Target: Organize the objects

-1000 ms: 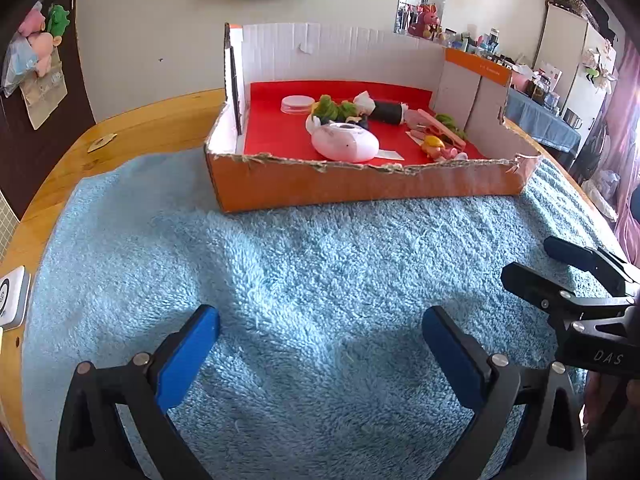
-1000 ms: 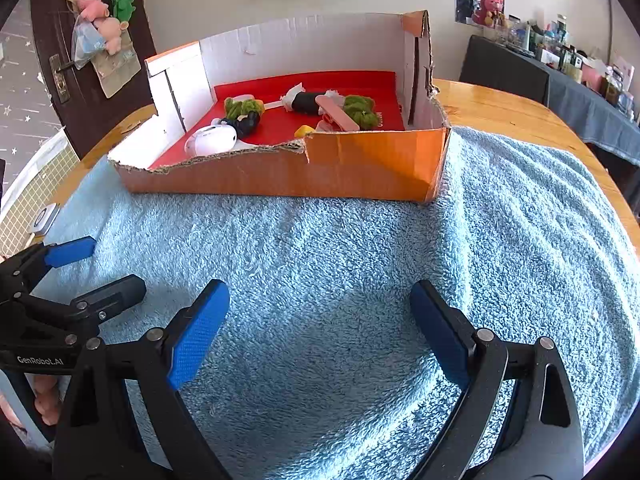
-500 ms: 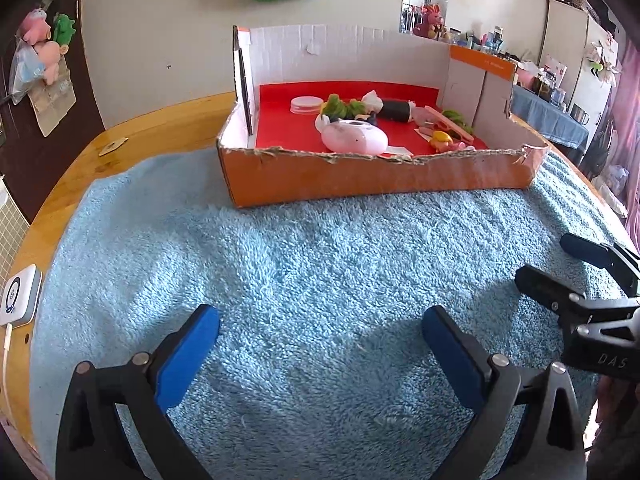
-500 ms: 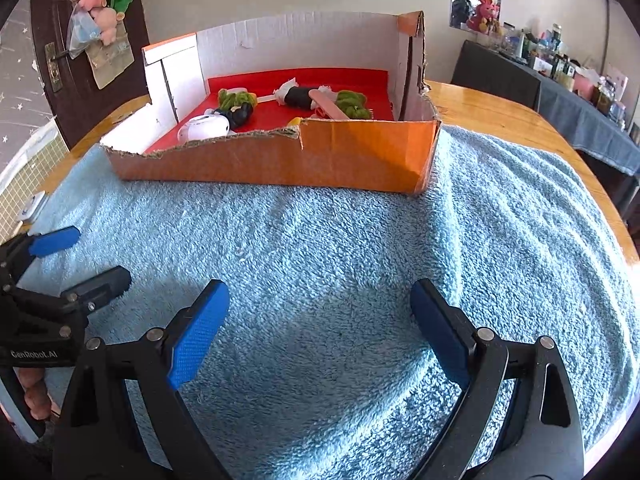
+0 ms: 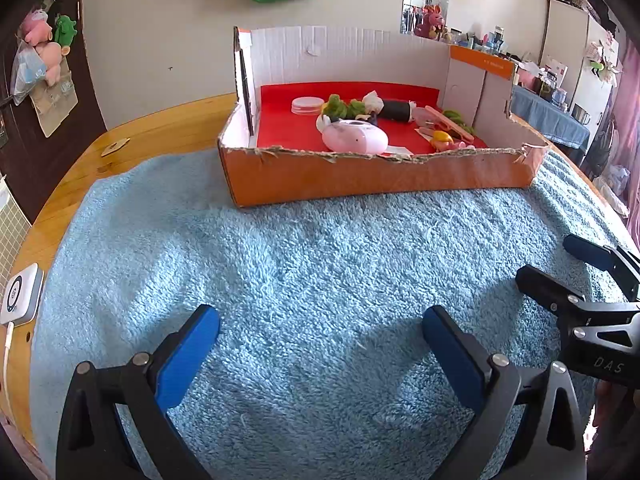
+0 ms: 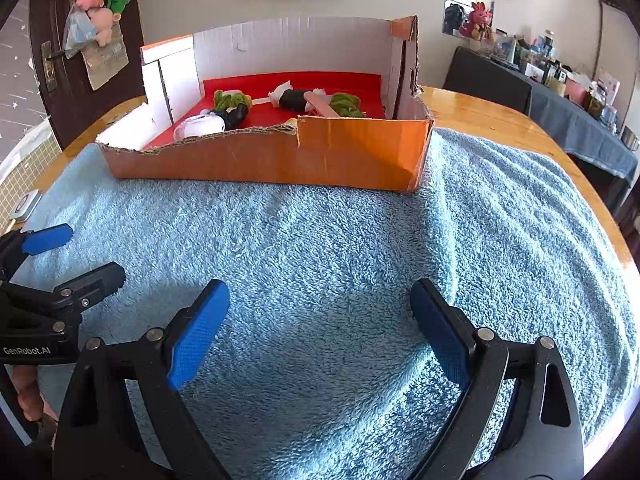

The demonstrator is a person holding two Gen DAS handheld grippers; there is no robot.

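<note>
I hold my left gripper and right gripper wide apart and empty over the fluffy blue towel, short of the torn orange cardboard box where the small toys already lie gathered.

Both wrist views sit low over the blue towel, looking forward between wide-spread jaws toward the cardboard box near the far wall. The left view faces it from the left, the right from the right; they share the box, the towel, and each catches the other gripper at its edge
</note>
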